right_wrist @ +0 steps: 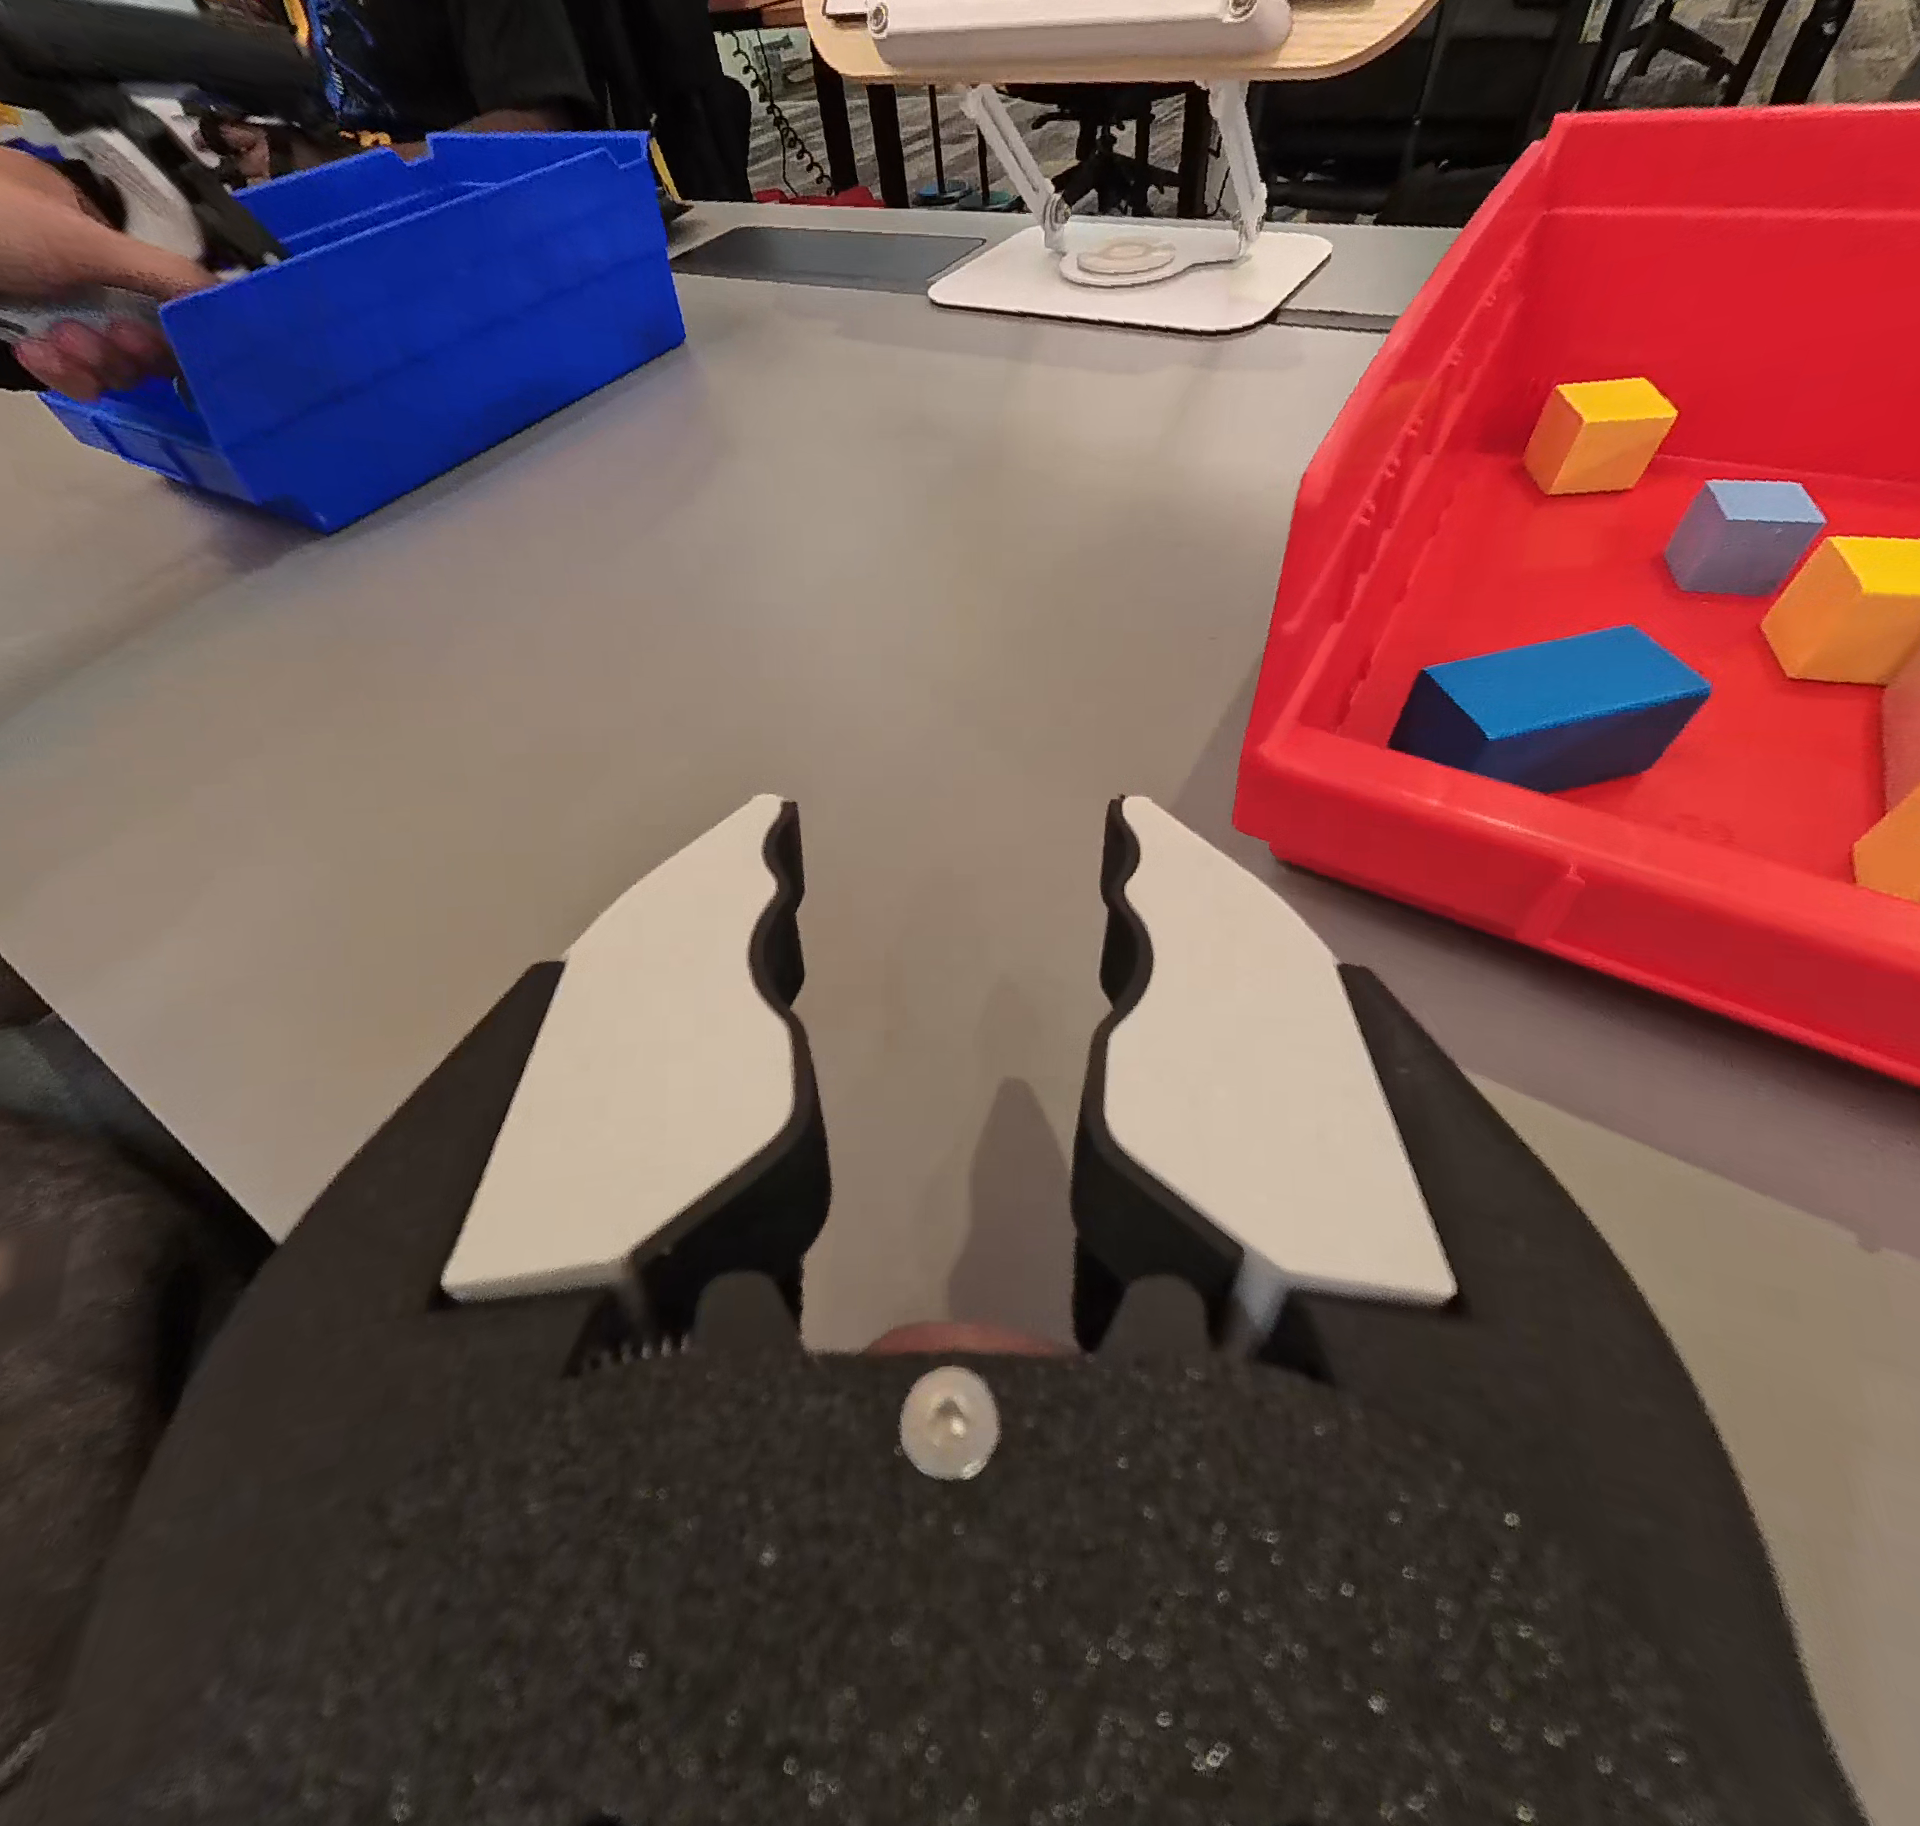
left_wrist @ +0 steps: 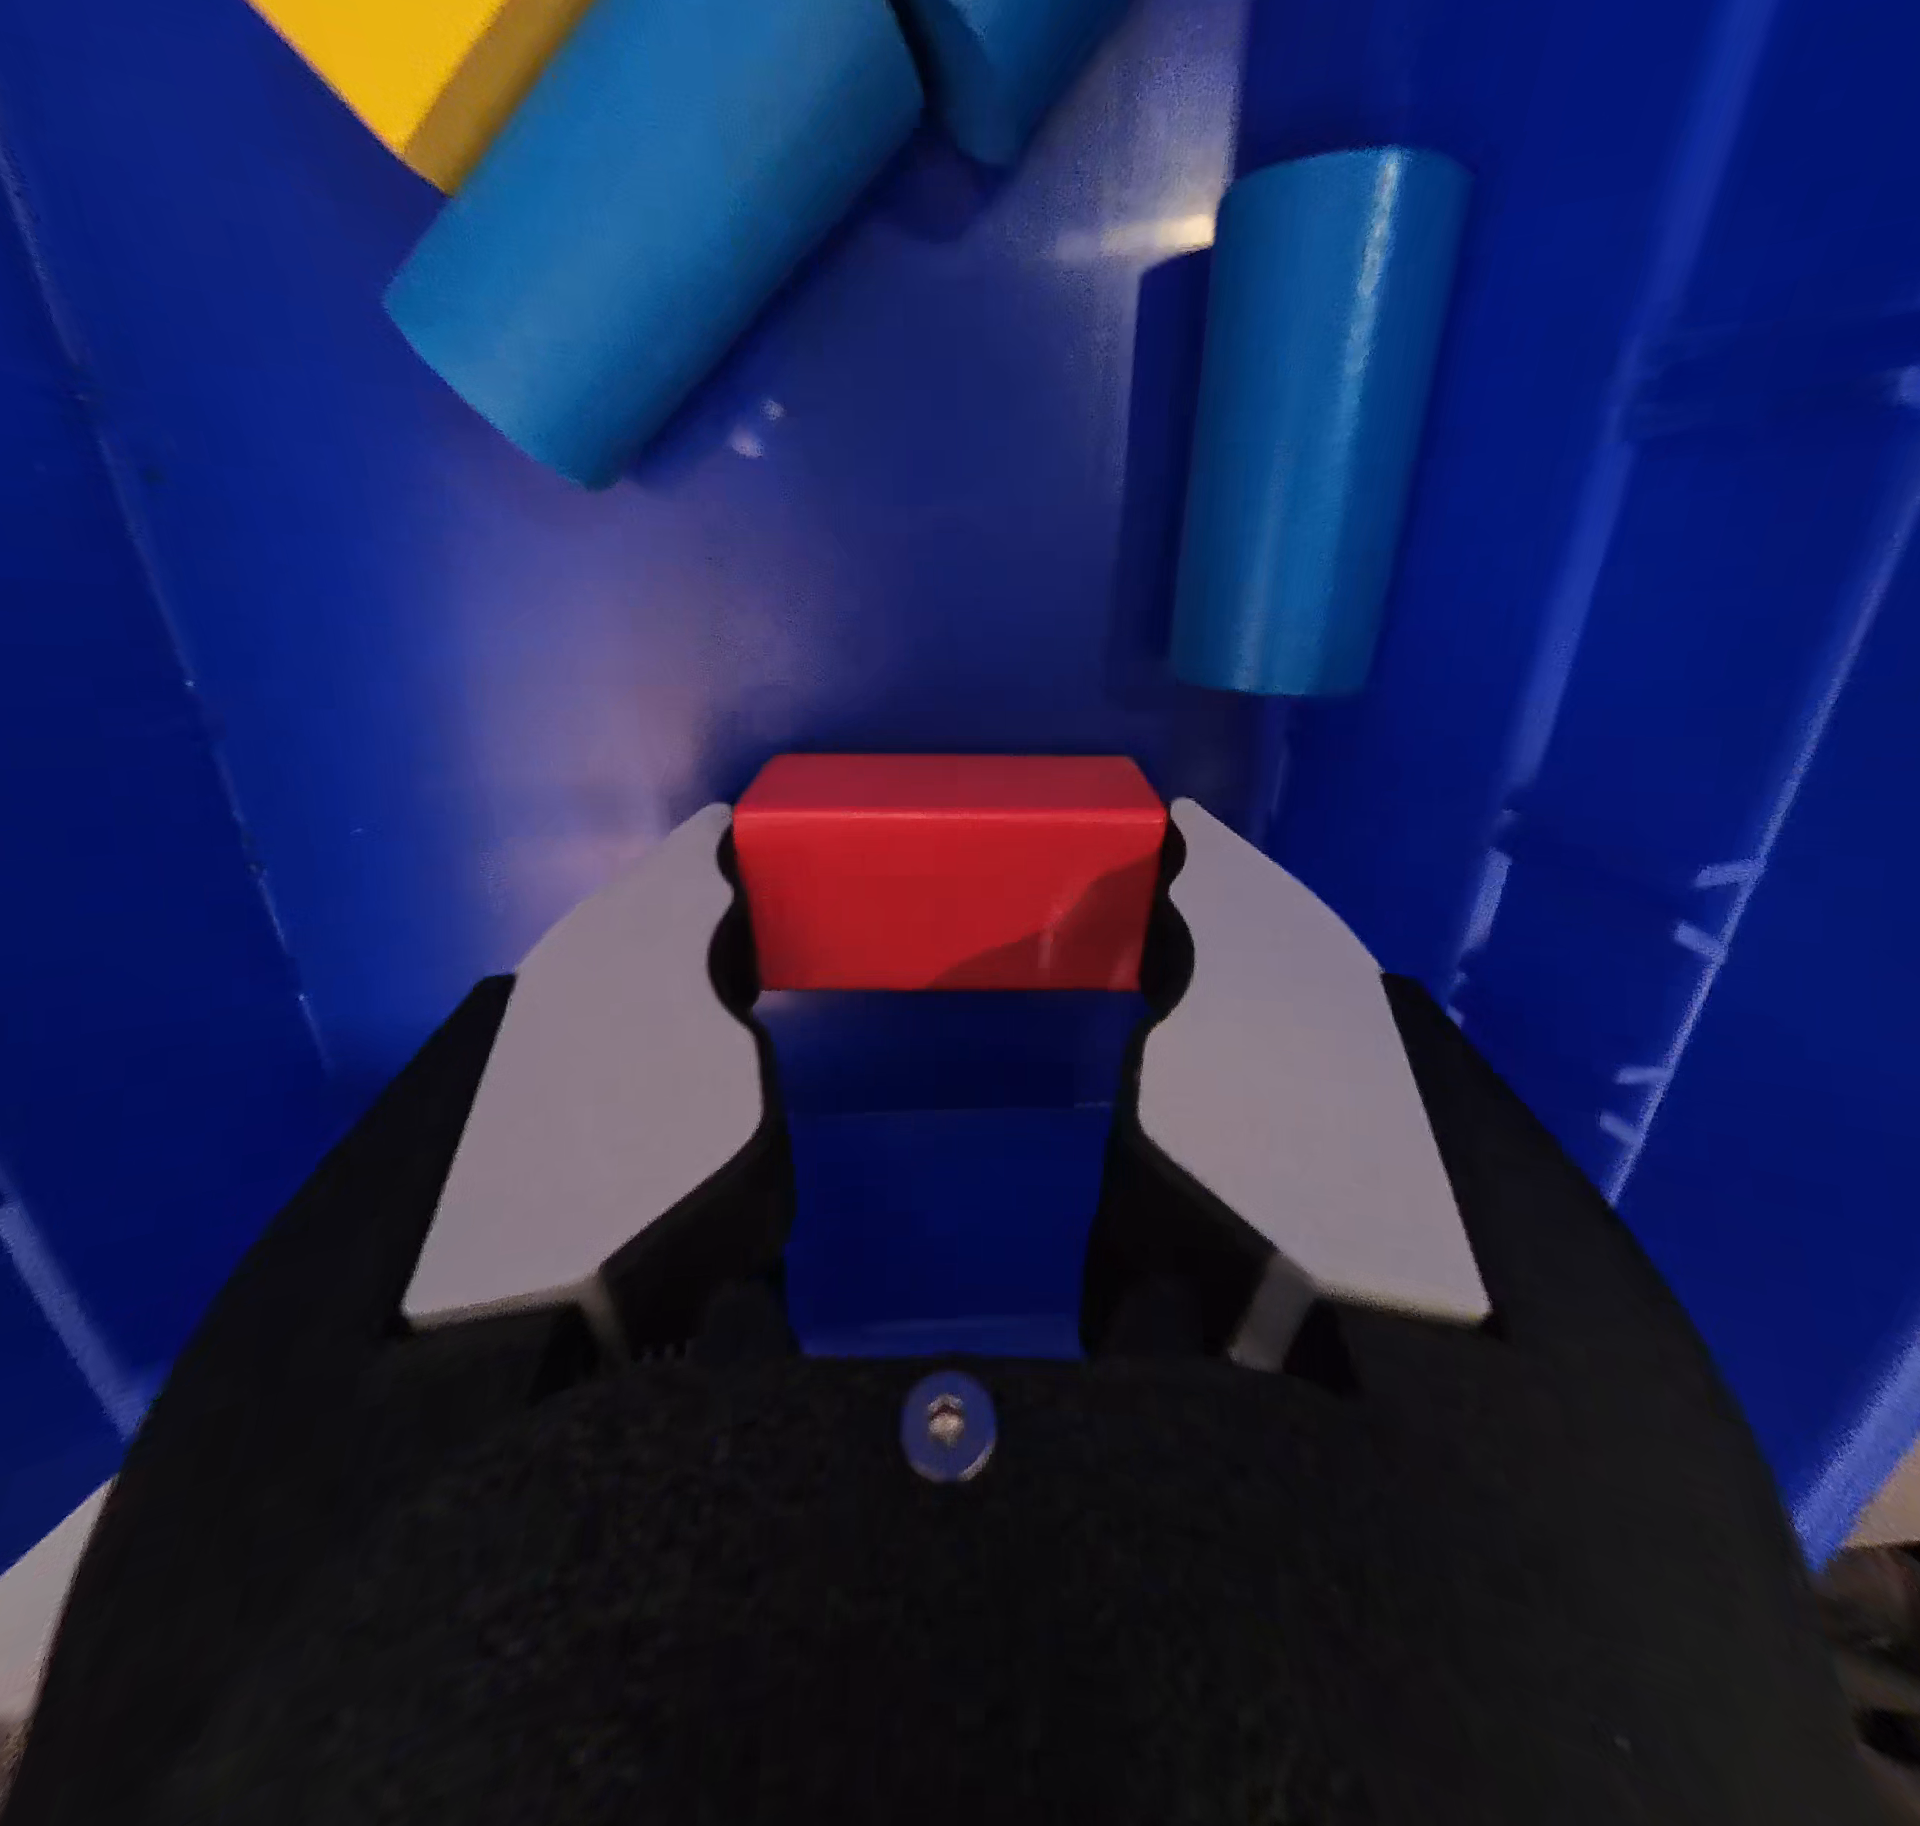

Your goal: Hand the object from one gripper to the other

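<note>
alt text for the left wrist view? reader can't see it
The left gripper is shut on a red block inside a blue bin. Farther along the bin floor lie three light blue cylinders, with a yellow block at the upper left, touching the largest cylinder.

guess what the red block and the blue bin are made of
Red block: probably painted wood, with a matte, even coat and crisp edges. Blue bin: looks like moulded plastic, glossy, with highlights on its floor and ribbed walls.

Two bins (right_wrist: 436, 322) (right_wrist: 1351, 633) on the table (right_wrist: 831, 581) — left and right, well apart.
</note>
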Available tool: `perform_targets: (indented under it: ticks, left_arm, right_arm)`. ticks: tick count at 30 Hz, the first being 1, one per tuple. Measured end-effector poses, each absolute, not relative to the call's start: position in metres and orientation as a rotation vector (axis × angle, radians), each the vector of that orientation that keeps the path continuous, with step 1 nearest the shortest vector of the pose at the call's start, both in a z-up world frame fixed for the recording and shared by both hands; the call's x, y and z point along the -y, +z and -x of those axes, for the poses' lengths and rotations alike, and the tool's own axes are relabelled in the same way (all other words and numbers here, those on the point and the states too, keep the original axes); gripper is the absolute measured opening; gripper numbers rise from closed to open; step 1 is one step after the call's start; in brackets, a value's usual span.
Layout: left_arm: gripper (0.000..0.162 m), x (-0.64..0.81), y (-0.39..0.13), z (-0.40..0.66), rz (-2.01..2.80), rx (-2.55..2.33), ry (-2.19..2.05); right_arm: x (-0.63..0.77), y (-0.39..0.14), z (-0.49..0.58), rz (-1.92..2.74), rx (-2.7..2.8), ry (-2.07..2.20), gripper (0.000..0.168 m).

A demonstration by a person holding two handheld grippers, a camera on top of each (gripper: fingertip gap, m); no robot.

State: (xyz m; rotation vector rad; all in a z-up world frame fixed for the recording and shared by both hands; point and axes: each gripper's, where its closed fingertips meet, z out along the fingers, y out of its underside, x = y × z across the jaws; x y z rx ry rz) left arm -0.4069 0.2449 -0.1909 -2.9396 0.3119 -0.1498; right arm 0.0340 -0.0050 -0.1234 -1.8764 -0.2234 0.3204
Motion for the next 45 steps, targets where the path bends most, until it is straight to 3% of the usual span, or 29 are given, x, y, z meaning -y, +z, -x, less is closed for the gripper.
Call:
perform_targets:
  ticks: [8, 12, 18, 25, 29, 30, 32, 38, 41, 45]
  left_arm:
    - [0.071, -0.248, -0.11, 0.387, 2.512, -0.183, -1.065]
    - [0.072, -0.23, -0.035, 0.337, 2.201, -0.252, -1.517]
    - [0.071, -0.182, 0.026, 0.22, 1.901, -0.163, -2.187]
    - [0.071, -0.112, 0.022, 0.127, 1.945, -0.321, -2.476]
    - [0.071, -0.097, 0.006, 0.114, 1.98, -0.328, -2.538]
    - [0.071, -0.095, 0.003, 0.112, 1.983, -0.331, -2.559]
    - [0.071, -0.091, -0.003, 0.109, 1.992, -0.333, -2.589]
    - [0.072, -0.08, -0.001, 0.112, 1.901, -0.428, -2.663]
    - [0.084, -0.083, -0.007, 0.126, 1.851, -0.395, -2.653]
    - [0.074, -0.081, -0.03, 0.15, 1.822, -0.433, -2.572]
  right_arm:
    - [0.0, -0.109, -0.029, 1.847, 0.21, 0.371, 0.055]
    - [-0.025, -0.076, -0.022, 1.771, 0.279, 0.367, 0.055]
    - [-0.092, -0.051, 0.04, 1.706, 0.675, 0.346, 0.073]
    - [-0.115, 0.007, 0.129, 1.441, 0.93, 0.489, 0.066]
    - [-0.112, 0.001, 0.139, 1.455, 0.962, 0.516, 0.059]
    - [-0.112, -0.004, 0.14, 1.471, 0.969, 0.53, 0.056]
    - [-0.108, -0.012, 0.14, 1.493, 0.99, 0.568, 0.036]
    - [-0.098, -0.013, 0.138, 1.483, 1.027, 0.511, 0.035]
    - [-0.091, -0.011, 0.133, 1.485, 1.055, 0.493, 0.035]
    - [-0.093, 0.01, 0.087, 1.469, 1.035, 0.36, 0.035]
